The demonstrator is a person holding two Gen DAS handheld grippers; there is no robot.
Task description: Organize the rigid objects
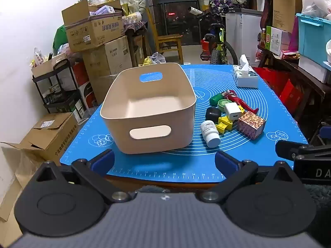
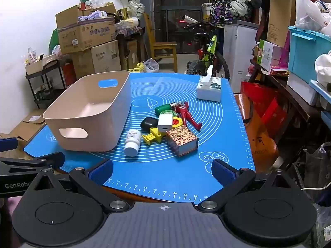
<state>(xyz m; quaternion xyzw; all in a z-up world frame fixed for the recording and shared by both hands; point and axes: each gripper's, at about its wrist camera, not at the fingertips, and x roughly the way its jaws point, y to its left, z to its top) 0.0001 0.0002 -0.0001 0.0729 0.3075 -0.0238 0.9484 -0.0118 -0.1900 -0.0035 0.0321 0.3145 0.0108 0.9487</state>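
Both tongs we hold spread wide and empty: left gripper [image 1: 164,162], right gripper [image 2: 162,171], above the mat's [image 2: 144,171] near edge. Beige bin [image 1: 149,107] sits beside the object pile [image 2: 165,128]. Only our right view shows the orange bag [image 2: 260,142].

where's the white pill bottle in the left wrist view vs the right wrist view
Left wrist view: the white pill bottle lies on its side right of centre, just right of the beige bin, cap toward the camera.
Right wrist view: the white pill bottle lies left of centre, again against the beige bin's right side.
Shared landmark: the yellow toy piece lies right beside the bottle in both views.
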